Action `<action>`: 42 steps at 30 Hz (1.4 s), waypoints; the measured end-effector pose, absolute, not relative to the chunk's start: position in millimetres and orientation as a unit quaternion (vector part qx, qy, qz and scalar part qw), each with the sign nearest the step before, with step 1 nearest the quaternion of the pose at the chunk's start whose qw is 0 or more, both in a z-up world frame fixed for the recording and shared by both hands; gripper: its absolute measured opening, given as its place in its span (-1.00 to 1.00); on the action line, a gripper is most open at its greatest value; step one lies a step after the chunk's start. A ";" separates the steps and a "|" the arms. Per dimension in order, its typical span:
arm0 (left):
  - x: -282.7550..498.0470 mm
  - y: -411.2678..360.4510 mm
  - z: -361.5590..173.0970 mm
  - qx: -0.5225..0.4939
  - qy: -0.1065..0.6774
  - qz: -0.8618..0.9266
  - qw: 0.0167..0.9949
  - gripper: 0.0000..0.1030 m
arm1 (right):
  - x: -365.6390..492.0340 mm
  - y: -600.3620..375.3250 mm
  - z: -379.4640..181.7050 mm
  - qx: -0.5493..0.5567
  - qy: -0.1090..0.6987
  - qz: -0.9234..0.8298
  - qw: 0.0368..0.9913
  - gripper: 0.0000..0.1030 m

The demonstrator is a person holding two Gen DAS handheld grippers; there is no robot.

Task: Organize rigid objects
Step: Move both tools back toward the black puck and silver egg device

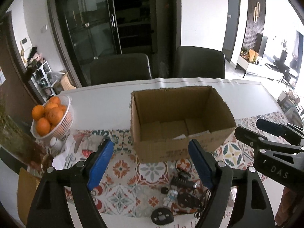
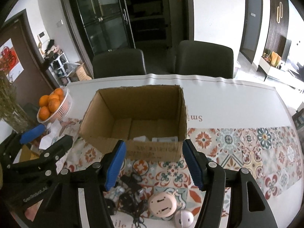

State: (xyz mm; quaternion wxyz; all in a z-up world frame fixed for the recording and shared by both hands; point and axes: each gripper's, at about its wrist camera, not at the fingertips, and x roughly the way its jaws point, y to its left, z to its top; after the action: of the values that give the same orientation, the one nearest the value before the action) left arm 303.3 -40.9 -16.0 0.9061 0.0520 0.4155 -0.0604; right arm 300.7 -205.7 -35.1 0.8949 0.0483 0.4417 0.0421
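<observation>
Right wrist view: both hand-held grippers (image 2: 153,163) (image 1: 150,163) gape, empty – box (image 2: 152,150) holds a few pale items, maybe; plugs (image 2: 161,202) and cables (image 2: 131,195) wait on worktop (image 2: 228,98).

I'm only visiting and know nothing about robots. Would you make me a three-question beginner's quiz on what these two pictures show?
1. True or false: the open brown cardboard box is filled to the brim.
2. The white ribbed basket holds: A) apples B) oranges C) lemons.
3. Fill in: each gripper's blue-padded fingers hold ____.

Key
1. False: only a few pale items lie on its bottom.
2. B
3. Nothing: the left gripper and the right gripper are both open, above the small gadgets on the patterned cloth.
</observation>
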 end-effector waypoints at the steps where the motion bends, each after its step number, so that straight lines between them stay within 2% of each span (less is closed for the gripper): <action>1: 299.1 -39.3 -18.0 0.050 0.417 -0.058 0.906 0.58 | 298.4 -205.1 -35.9 0.048 0.442 0.042 0.895 0.23; 19: 246.7 -26.7 -68.2 0.018 0.466 -0.050 0.883 0.58 | 242.7 -197.9 -67.8 0.035 0.456 0.026 0.889 0.28; 32: 219.1 -31.8 -87.1 0.031 0.479 -0.037 0.876 0.58 | 207.0 -207.3 -90.9 0.048 0.445 -0.003 0.894 0.28; 38: 210.1 -36.0 -100.7 0.039 0.487 -0.030 0.872 0.58 | 191.3 -213.4 -100.6 0.044 0.438 -0.031 0.897 0.42; 42: 206.0 -37.4 -114.1 0.040 0.500 -0.029 0.865 0.58 | 184.2 -214.7 -108.8 0.033 0.441 -0.042 0.896 0.44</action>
State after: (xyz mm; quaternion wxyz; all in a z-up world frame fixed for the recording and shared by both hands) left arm 206.0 -37.4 -114.1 0.8649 0.0395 0.4996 -0.0292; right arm 184.2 -214.7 -108.8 0.8961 0.0330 0.4407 -0.0415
